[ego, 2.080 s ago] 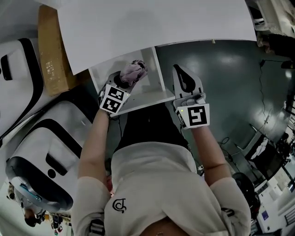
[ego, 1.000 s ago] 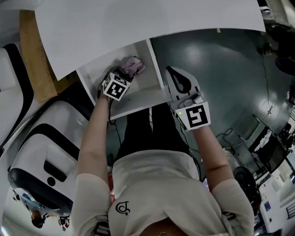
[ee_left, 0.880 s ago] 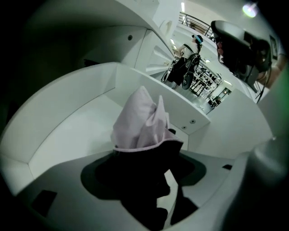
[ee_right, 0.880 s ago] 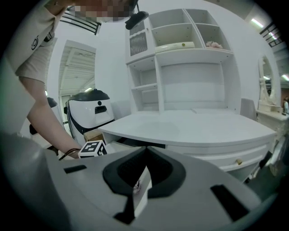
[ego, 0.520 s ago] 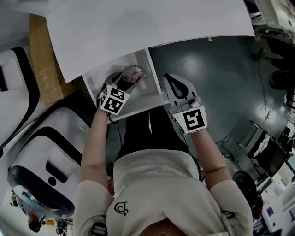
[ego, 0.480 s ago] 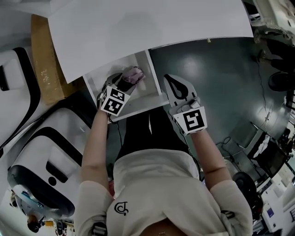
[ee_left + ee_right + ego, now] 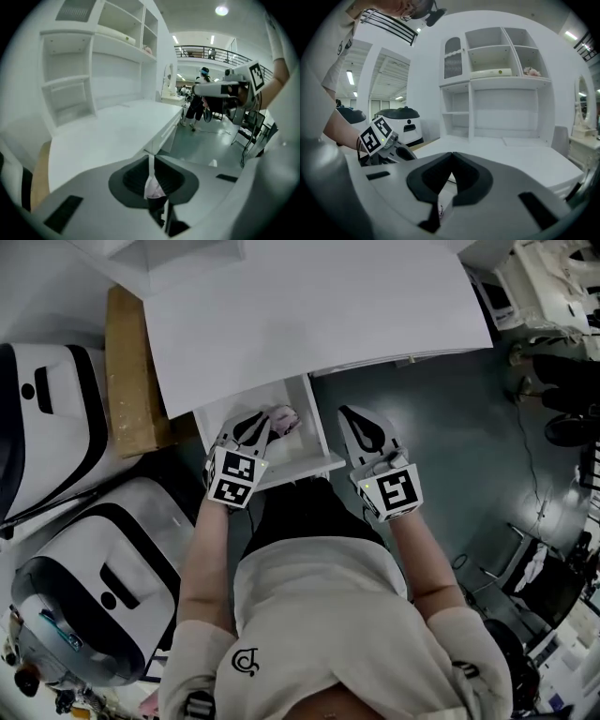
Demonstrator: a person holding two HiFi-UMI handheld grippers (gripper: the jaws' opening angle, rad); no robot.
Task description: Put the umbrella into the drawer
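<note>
The pink folded umbrella (image 7: pixel 284 418) lies inside the open white drawer (image 7: pixel 302 463) under the desk top (image 7: pixel 309 315). My left gripper (image 7: pixel 255 419) hovers over the drawer's left part, just left of the umbrella and apart from it. Its jaws are closing and stand almost together with nothing between them. In the left gripper view a bit of the umbrella (image 7: pixel 153 189) shows below, behind the left gripper (image 7: pixel 151 157). My right gripper (image 7: pixel 350 412) is shut and empty, out past the drawer's right side; its tips meet in its own view (image 7: pixel 452 154).
Two white-and-black machines (image 7: pixel 89 549) (image 7: pixel 37 418) stand at the left, with a brown board (image 7: pixel 131 371) beside the desk. A white shelf unit (image 7: pixel 501 70) rises at the desk's back. Grey-green floor (image 7: pixel 450 418) lies to the right, with cables and gear farther out.
The left gripper has let go of the umbrella, which stays in the drawer, and has lifted up and back with its jaws drawn together. The right gripper has risen a little.
</note>
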